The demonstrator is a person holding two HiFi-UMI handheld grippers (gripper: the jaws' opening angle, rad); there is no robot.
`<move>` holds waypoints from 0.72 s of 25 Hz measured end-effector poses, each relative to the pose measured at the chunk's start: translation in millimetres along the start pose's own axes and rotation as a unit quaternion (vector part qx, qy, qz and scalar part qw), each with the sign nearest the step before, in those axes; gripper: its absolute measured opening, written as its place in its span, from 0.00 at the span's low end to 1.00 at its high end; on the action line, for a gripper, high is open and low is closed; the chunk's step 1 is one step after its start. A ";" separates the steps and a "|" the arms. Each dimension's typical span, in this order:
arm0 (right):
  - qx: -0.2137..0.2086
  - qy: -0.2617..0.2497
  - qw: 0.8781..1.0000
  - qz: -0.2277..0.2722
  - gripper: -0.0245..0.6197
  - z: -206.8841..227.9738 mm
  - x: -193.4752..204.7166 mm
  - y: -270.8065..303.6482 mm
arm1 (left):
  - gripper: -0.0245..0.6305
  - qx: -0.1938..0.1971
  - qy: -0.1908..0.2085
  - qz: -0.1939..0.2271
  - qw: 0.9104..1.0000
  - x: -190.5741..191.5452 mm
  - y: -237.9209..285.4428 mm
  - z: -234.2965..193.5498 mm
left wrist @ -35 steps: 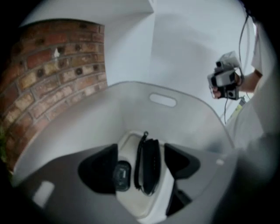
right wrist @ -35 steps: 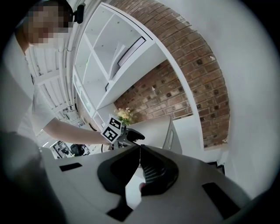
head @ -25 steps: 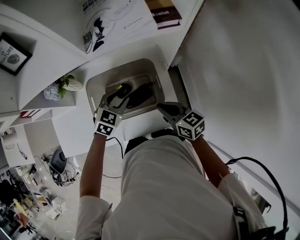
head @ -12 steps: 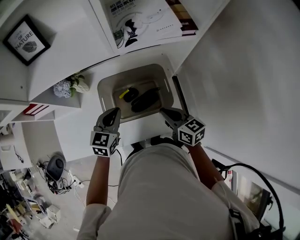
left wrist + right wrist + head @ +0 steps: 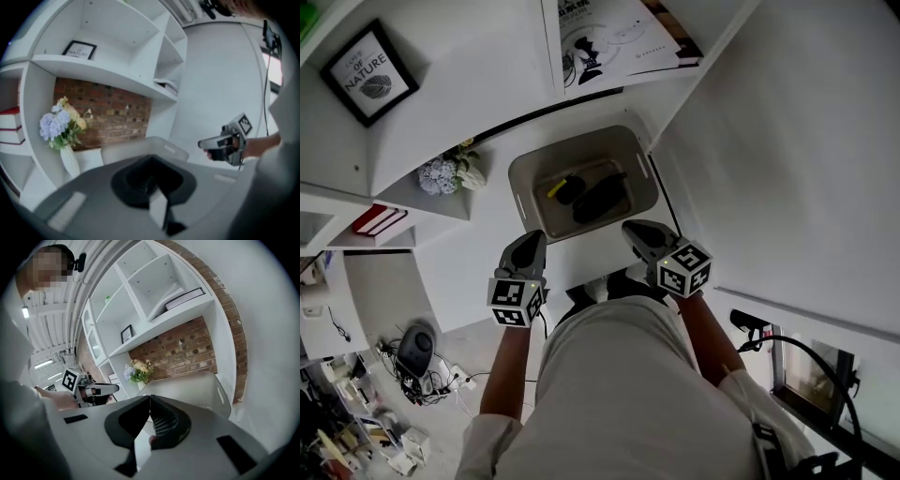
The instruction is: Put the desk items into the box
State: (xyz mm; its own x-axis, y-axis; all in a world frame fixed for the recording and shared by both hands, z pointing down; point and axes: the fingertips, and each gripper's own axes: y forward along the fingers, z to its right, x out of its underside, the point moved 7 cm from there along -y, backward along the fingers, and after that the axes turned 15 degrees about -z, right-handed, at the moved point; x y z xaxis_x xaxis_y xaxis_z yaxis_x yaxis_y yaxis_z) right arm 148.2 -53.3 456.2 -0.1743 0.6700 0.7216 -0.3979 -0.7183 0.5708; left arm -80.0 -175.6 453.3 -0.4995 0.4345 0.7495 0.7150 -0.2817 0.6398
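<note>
The white bench point(image 5: 478, 258) is seen from above, with the box point(image 5: 523, 180) set on it against the shelving. The box lies straight ahead of both grippers and between their lines, its long axis running across from the left hand's side to the right's. The left gripper point(image 5: 533, 238) and the right gripper point(image 5: 634, 228) are held just short of the near rim, one toward each front corner, neither clearly nearer. Both are pressed together at the tips, and nothing is pinched or touched by either (each gripper view shows only box and shelves beyond the jaws). Inside the box two dark items point(image 5: 602, 197) are already laid, with a small yellow item point(image 5: 556, 188) beside them.
</note>
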 end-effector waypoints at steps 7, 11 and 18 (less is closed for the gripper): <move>0.015 -0.007 1.000 0.003 0.04 -17.5 5.9 1.9 | 0.04 0.019 0.002 0.003 1.000 7.9 -11.3 2.0; 0.012 -0.008 1.000 0.004 0.04 -15.0 3.4 0.4 | 0.04 0.017 -0.009 0.009 1.000 8.6 -12.6 6.6; -0.004 -0.021 1.000 -0.002 0.04 -9.2 1.6 -2.0 | 0.04 0.005 -0.026 0.009 1.000 11.5 -5.4 10.2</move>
State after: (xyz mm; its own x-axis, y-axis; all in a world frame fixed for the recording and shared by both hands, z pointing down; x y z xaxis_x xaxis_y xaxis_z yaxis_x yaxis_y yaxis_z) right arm 140.3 -49.1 452.6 -0.1350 0.6651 0.7344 -0.4051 -0.7135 0.5717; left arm -84.6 -160.4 456.7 -0.4606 0.4741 0.7504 0.7288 -0.2806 0.6246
